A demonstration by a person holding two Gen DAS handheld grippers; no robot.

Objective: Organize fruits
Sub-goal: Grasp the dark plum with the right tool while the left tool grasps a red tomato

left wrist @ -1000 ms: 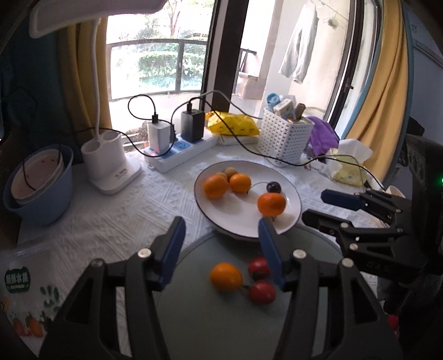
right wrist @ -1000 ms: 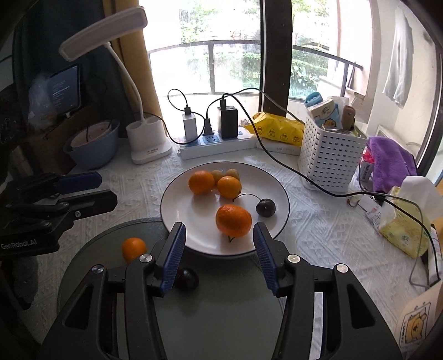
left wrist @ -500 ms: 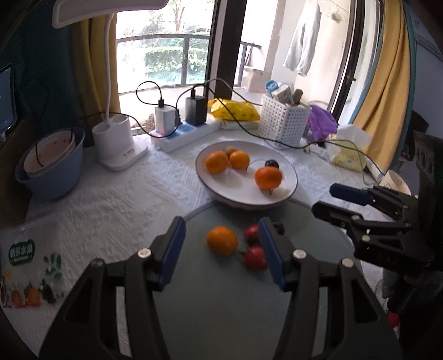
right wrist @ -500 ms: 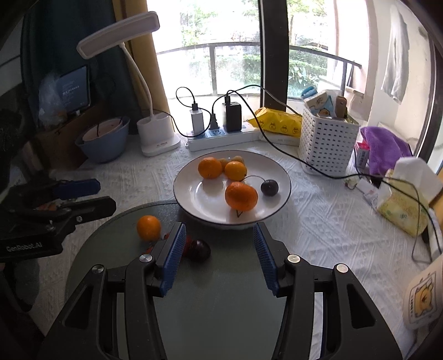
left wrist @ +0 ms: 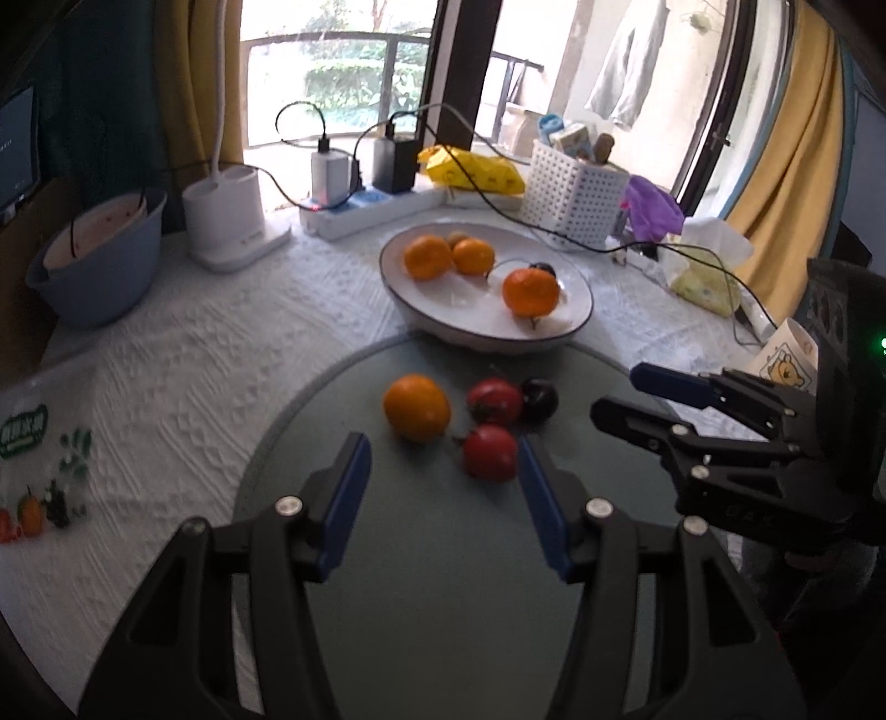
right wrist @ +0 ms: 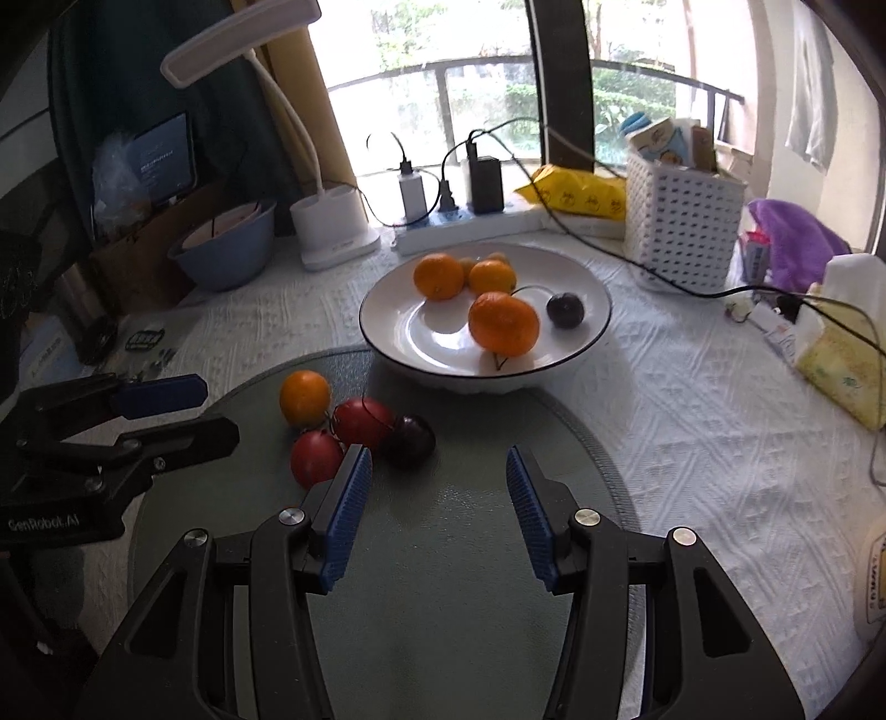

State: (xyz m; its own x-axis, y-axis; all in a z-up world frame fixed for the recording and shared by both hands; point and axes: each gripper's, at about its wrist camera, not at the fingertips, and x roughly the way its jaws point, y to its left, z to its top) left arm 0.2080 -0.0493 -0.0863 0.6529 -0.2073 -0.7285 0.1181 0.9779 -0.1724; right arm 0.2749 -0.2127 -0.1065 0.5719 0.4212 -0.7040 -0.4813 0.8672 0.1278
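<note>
Four loose fruits beside plate

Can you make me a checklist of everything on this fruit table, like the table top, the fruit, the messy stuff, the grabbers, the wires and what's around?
Surface: white textured cloth; round grey-green mat in front.
Job's things: white plate holds oranges and a dark plum; loose orange, two red fruits, dark plum on the mat.
Clutter: white basket, yellow packet, blue bowl, tissue pack.
Grippers: left hand-held gripper and right hand-held gripper both open, holding nothing.
Cables: black cable runs from the power strip past the plate.
Surroundings: desk lamp, window, yellow curtain.
</note>
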